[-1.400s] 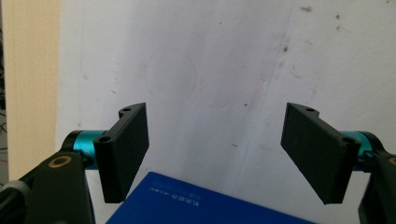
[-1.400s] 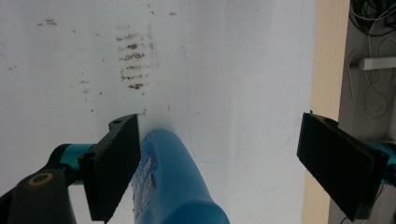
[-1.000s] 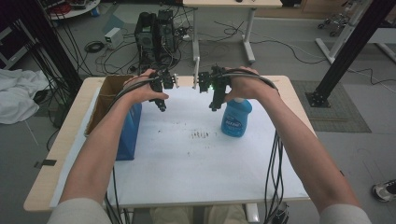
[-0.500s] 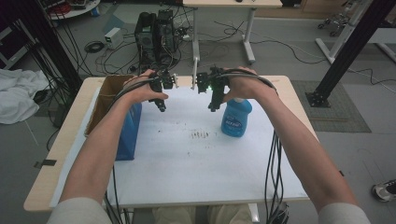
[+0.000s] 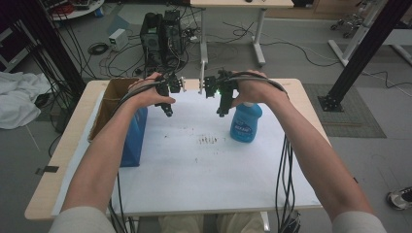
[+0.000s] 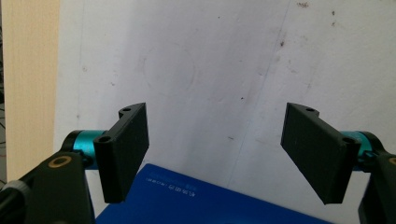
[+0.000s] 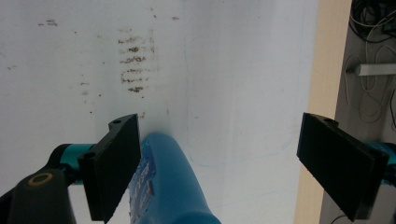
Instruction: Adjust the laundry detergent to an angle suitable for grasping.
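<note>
Hovering unchanged since a second ago | left gripper (image 5: 167,110) wide above blue box (image 5: 132,138) | right gripper (image 5: 221,110) wide over blue bottle (image 5: 245,124) near tabletop (image 5: 311,121) far edge | grasps not begun

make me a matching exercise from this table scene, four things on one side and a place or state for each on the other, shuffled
Things:
1. blue bottle
2. blue box
3. cardboard box
4. brown smudges

Places or states:
A. at the table's left edge, open at the top
B. marks on the white sheet, mid-table
C. upright, under the right gripper
D. against the cardboard box, below the left gripper

Pairs: 1-C, 2-D, 3-A, 4-B
</note>
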`<state>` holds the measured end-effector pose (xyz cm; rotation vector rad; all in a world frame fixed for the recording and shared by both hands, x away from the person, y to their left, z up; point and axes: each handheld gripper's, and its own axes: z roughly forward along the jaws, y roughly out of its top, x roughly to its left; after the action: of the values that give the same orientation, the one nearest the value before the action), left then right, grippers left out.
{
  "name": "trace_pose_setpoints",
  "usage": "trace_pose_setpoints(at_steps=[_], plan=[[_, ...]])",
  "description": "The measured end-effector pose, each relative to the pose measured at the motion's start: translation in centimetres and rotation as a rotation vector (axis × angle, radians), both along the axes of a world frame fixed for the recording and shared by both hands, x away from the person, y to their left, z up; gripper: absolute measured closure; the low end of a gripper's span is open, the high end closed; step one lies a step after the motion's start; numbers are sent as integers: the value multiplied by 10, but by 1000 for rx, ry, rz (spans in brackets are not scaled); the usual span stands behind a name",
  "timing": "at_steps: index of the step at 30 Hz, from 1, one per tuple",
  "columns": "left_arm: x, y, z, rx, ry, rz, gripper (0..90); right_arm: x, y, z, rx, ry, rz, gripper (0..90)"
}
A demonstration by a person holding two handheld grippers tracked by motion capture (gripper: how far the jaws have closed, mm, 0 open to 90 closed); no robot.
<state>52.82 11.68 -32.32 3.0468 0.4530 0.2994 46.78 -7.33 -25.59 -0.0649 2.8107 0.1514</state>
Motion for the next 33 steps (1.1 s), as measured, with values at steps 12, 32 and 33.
trace_pose_setpoints(at_steps=[12, 32, 33], plan=[[-1, 0, 3, -1, -2, 4, 235, 3, 4, 2, -30, -4, 2, 130], [-13, -2, 11, 1, -12, 12, 235, -5, 2, 9, -17, 4, -8, 130], [-12, -1, 12, 4, -10, 8, 235, -5, 2, 9, -16, 4, -8, 130]])
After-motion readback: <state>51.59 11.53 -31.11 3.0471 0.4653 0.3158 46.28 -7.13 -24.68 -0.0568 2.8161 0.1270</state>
